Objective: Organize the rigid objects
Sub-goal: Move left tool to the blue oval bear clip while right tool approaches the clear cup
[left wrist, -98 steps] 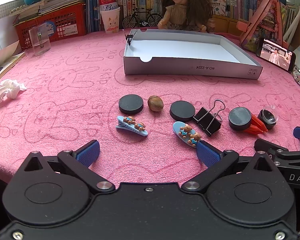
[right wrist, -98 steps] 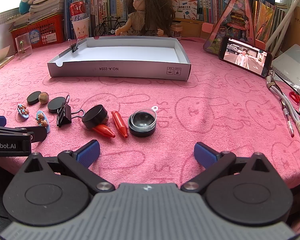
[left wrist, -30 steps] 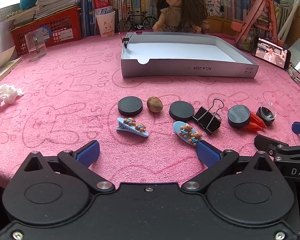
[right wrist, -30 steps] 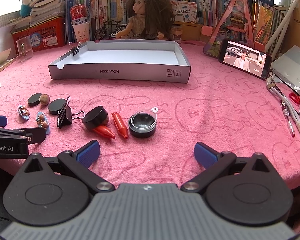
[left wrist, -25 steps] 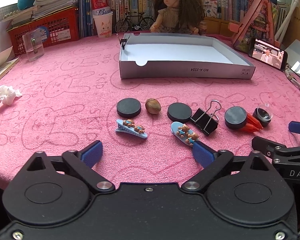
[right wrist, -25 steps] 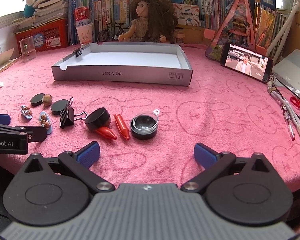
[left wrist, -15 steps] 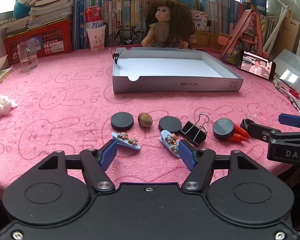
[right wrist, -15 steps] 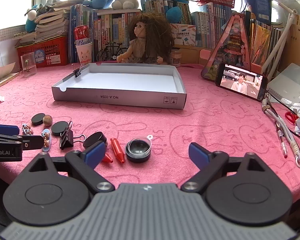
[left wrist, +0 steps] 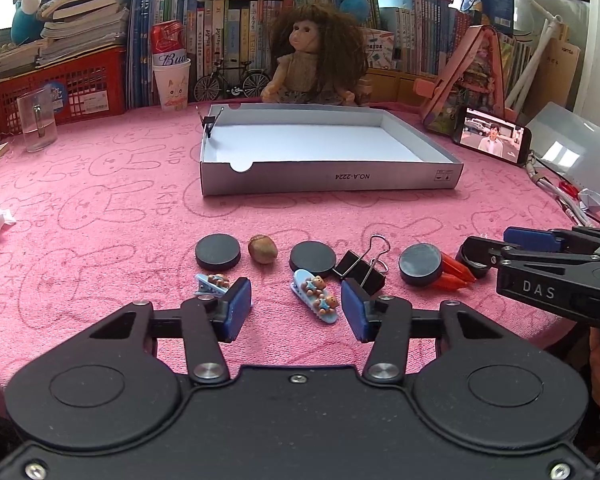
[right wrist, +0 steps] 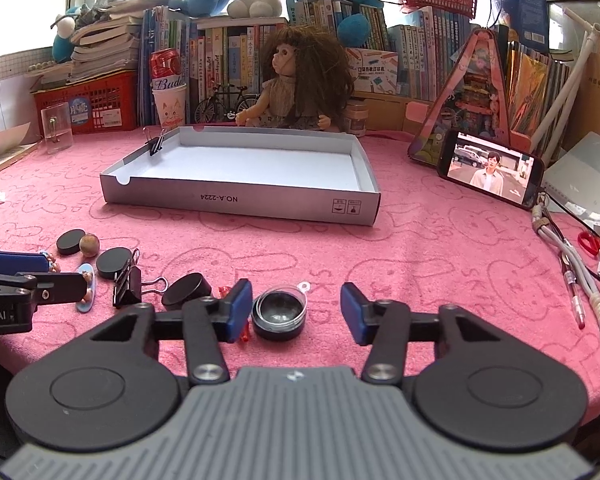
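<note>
Both grippers, left (left wrist: 296, 306) and right (right wrist: 296, 316), sit open and empty, one bracketing the bear hair clip (left wrist: 315, 295), the other the lidded black jar (right wrist: 279, 312), probably lining up grabs for the empty white tray (left wrist: 328, 178) behind.

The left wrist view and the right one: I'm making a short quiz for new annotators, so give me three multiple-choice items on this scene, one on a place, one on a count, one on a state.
1. Where is the nut?
A. between two black discs
B. inside the box
C. beside the phone

2. How many blue bear hair clips lie on the cloth?
A. one
B. two
C. four

3. What state is the right tool in?
A. shut on the binder clip
B. open, holding nothing
C. shut on a disc

Answers: 1 A, a disc lies left of it and another right. 2 B, one by the left finger, one between the fingers. 3 B, its fingers stand apart around the round lidded case.
</note>
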Demonstrator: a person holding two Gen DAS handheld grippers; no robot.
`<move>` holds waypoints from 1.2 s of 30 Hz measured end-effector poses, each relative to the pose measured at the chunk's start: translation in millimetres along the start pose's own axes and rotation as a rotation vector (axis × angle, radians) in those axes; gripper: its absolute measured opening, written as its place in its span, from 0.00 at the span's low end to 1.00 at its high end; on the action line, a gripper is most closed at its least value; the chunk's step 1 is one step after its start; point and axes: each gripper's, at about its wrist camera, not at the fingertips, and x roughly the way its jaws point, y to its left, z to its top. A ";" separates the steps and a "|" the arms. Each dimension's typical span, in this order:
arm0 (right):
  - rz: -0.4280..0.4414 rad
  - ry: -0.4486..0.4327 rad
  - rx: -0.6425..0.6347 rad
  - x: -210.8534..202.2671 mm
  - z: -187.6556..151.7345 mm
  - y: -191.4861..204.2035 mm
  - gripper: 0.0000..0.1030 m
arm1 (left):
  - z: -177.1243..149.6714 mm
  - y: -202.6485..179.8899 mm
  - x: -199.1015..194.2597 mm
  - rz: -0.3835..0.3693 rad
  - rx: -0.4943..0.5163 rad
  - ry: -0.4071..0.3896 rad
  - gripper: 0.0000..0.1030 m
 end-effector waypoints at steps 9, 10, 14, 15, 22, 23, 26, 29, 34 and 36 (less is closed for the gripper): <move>-0.006 0.012 0.009 3.4 -2.2 -0.4 0.21 | 1.3 -1.2 3.8 -0.006 -0.004 0.000 0.43; -0.007 0.007 0.014 2.6 -1.9 -1.2 0.20 | 1.5 -1.5 4.5 -0.007 -0.004 0.000 0.42; -0.016 -0.008 0.024 -0.5 -0.4 -3.6 0.18 | 1.3 -1.6 5.9 -0.006 -0.007 0.002 0.41; -0.017 -0.011 0.027 -1.0 0.1 -4.0 0.18 | 1.3 -1.6 6.3 -0.006 -0.008 0.002 0.41; -0.009 -0.016 0.036 -3.6 -0.5 -4.0 0.18 | 0.8 -1.5 7.3 -0.007 -0.011 0.003 0.35; -0.005 -0.018 0.036 -3.9 -0.6 -3.6 0.18 | 0.9 -1.5 6.9 -0.007 -0.011 0.003 0.32; 0.001 -0.022 0.037 -4.3 -1.1 -3.0 0.28 | 0.3 -1.1 8.1 -0.013 -0.017 0.007 0.26; 0.000 -0.021 0.040 -3.3 -1.8 -2.8 0.39 | -0.6 -2.0 9.0 -0.012 -0.013 0.006 0.26; -0.003 -0.009 0.031 -0.9 -3.9 -0.8 0.41 | -1.2 -2.8 10.1 -0.012 -0.014 0.005 0.26; -0.002 -0.006 0.029 -0.4 -4.4 -0.3 0.41 | -1.1 -3.0 10.2 -0.012 -0.013 0.005 0.26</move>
